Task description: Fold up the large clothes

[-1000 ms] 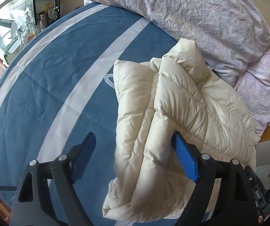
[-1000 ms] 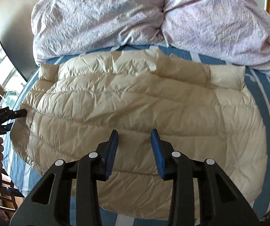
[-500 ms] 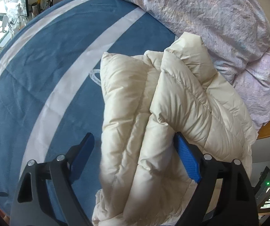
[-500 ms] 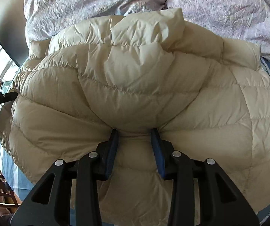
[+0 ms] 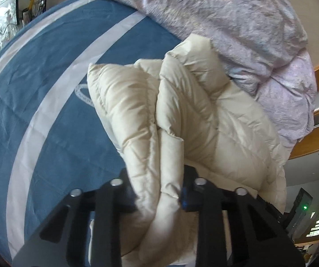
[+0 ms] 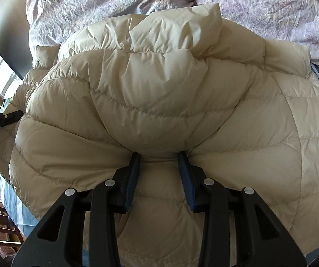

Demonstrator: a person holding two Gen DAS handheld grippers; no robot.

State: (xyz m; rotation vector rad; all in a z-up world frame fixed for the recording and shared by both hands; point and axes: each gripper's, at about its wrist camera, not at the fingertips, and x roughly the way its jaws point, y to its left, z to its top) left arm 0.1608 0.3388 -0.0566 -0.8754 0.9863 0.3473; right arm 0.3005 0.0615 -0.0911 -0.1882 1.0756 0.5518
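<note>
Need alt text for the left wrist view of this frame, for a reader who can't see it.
The left hand-held gripper is closing its jaws on a bunched edge of a cream puffer jacket, with the fabric squeezed between them. The jacket lies on a blue bedsheet with pale stripes, and a rumpled lilac duvet is heaped behind it.

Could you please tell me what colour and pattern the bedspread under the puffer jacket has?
The bedspread is blue with broad white stripes, best seen in the left wrist view.
</note>
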